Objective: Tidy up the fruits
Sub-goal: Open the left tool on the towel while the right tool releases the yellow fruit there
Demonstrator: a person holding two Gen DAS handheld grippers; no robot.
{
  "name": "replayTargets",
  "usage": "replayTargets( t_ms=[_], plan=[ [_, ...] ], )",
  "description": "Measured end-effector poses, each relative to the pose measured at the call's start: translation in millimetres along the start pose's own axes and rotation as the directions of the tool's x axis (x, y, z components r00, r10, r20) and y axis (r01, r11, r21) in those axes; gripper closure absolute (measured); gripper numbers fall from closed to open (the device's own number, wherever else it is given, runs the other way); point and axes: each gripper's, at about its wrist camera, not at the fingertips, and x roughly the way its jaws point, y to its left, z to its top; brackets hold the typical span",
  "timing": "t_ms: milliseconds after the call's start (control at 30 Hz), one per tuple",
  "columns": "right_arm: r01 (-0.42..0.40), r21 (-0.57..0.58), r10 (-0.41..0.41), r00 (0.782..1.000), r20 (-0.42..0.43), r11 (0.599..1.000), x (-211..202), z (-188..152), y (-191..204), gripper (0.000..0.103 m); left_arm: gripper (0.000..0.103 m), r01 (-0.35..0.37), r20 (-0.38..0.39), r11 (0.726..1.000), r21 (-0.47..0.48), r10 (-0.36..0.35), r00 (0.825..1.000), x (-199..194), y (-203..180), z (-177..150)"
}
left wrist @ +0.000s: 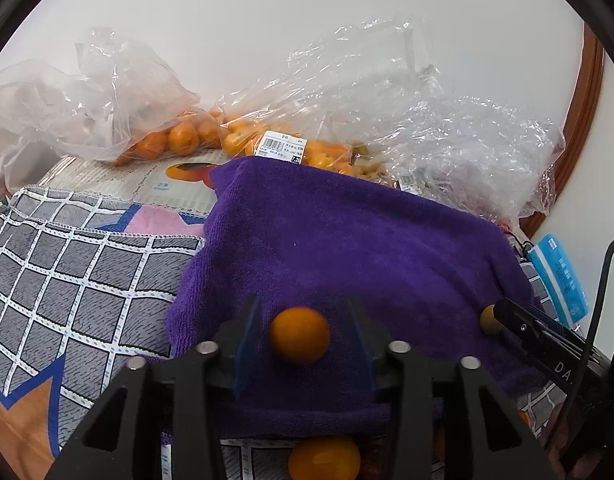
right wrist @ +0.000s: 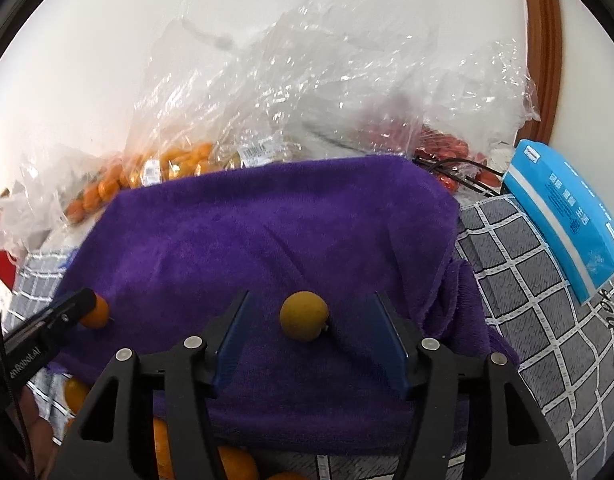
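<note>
we are placing fruit: left gripper (left wrist: 301,336) wide around an orange (left wrist: 300,335), right gripper (right wrist: 307,332) wide around a yellower fruit (right wrist: 304,316), both mid-frame on the purple towel (left wrist: 347,240). next, pull clear.

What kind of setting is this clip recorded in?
Probably a home, not a lab: supermarket bags of oranges with price labels lie against a plain wall, a purple towel is spread over a grid-patterned cloth, and a wooden door frame stands beside.
</note>
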Motion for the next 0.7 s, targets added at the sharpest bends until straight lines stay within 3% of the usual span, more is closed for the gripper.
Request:
replayTargets(
  t_ms=[333,533,700],
  plan=[
    [0.013,-0.001,-0.013,1.0,-0.021,1.0,-3.0,0.3,0.5,0.033,0.057,-0.011,0.055,1.0,-0.01,0.011,0.998,-10.3,-2.7,1.1],
    [0.024,-0.028,-0.023,0.999,0.033,0.999,-15.3,1.3,3.1,0.033,0.057,-0.017,0.099,1.0,-0.004,0.017,0.995,-19.6,-4.8,1.3],
    [-0.009,0.018,0.007,0.998,0.064,1.0,-26.5,4.8,-2.8,0.033,0.057,-0.028,0.104,1.0,-0.01,0.029,0.994,-21.7,-5.3,1.6]
  ],
)
